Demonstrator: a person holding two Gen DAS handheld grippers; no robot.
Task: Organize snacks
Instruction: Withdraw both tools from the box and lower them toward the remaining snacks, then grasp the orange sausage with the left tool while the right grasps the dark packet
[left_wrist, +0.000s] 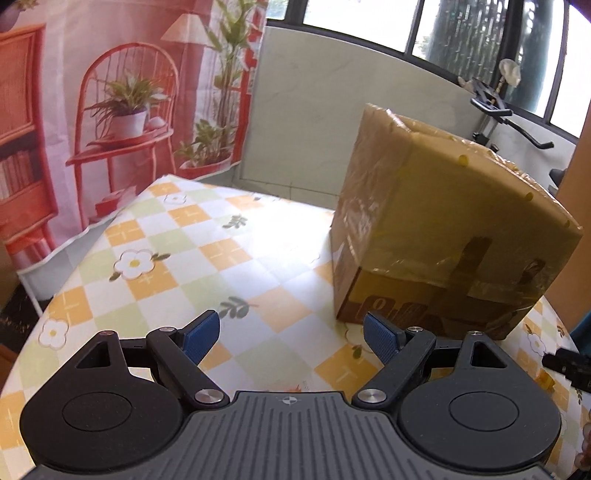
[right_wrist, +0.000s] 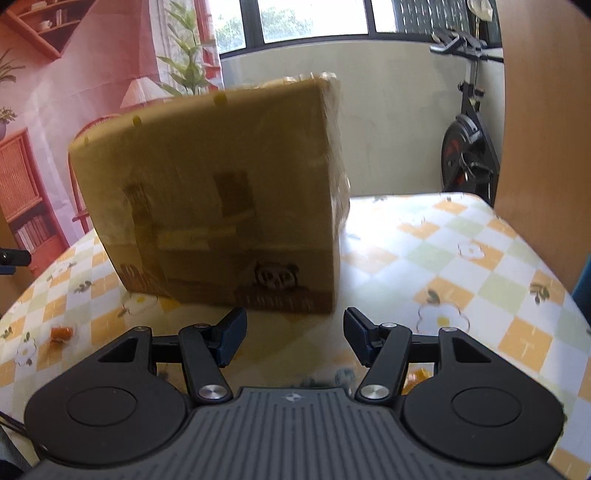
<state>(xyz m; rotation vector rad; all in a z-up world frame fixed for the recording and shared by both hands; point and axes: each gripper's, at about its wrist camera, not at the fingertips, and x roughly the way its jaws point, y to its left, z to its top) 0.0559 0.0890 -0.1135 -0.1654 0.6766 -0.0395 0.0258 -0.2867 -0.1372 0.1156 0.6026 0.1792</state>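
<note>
I've got both claws hovering low over the table w/ the checked orange, green and white flower-print cloth (left_wrist: 207, 236). The left gripper (left_wrist: 291, 338) sits wide, blue-padded fingers (left_wrist: 201, 338) well apart, nothing between them. The right gripper (right_wrist: 294, 338) is likewise spread wide and empty, its dark pads (right_wrist: 232, 338) apart over bare cloth.

The main thing in front of me is the big brown cardboard box wrapped in glossy clear tape (left_wrist: 443, 229), standing on the cloth w/ its top open (can't see inside from either cam). In the left view it's ahead and to the right, its near bottom edge just beyond the right-hand fingertip. In the right view the same box (right_wrist: 221, 199) fills the centre-left, near face toward me, a small cartoon face printed low on it; it's slightly blurred.

Snacks: a small orange wrapped piece (right_wrist: 61, 332) lies on the cloth to the left of the right claw, apart from the box. Another orange bit (right_wrist: 417, 378) shows under the right claw's linkage, mostly hidden, so can't tell what it is.

Background: a pink printed backdrop w/ shelves and plants (left_wrist: 110, 110), and an exercise bike (right_wrist: 465, 147) by the window.
</note>
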